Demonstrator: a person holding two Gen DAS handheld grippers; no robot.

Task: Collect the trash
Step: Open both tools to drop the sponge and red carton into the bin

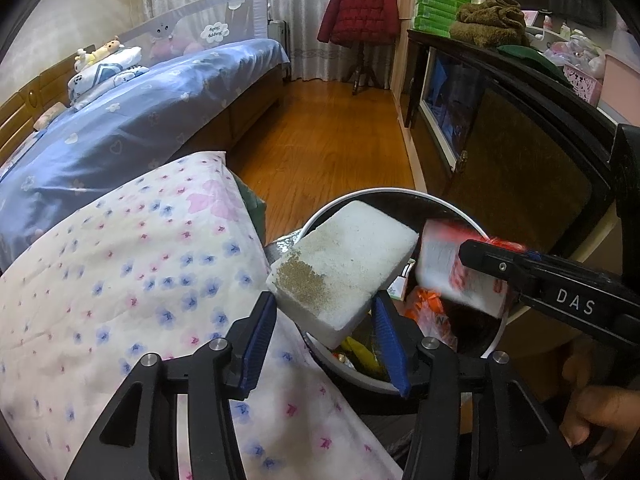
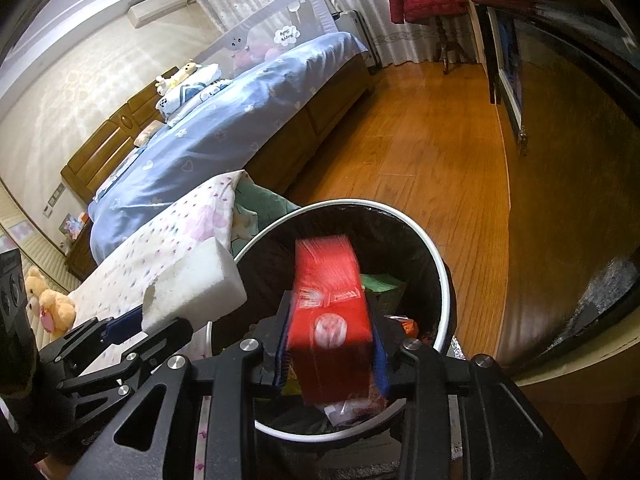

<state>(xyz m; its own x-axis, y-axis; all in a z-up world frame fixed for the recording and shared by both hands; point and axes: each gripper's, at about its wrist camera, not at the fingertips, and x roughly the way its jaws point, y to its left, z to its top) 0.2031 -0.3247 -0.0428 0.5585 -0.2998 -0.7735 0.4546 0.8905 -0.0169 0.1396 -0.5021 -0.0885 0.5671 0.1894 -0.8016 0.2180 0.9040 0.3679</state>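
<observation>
A white foam block with a brown-stained patch lies tilted between the jaws of my left gripper, above the near rim of a round bin. A small gap shows at the left pad, so the jaws stand open. The bin has a white rim and a black liner, with wrappers inside. In the right wrist view a red box, motion-blurred, sits loosely between the spread pads of my right gripper, over the bin. The foam block and left gripper show at the left.
A floral quilt lies left of the bin, with a blue-covered bed behind it. A dark cabinet lines the right side. Wood floor runs to a coat stand with a red jacket. A hand grips the right tool.
</observation>
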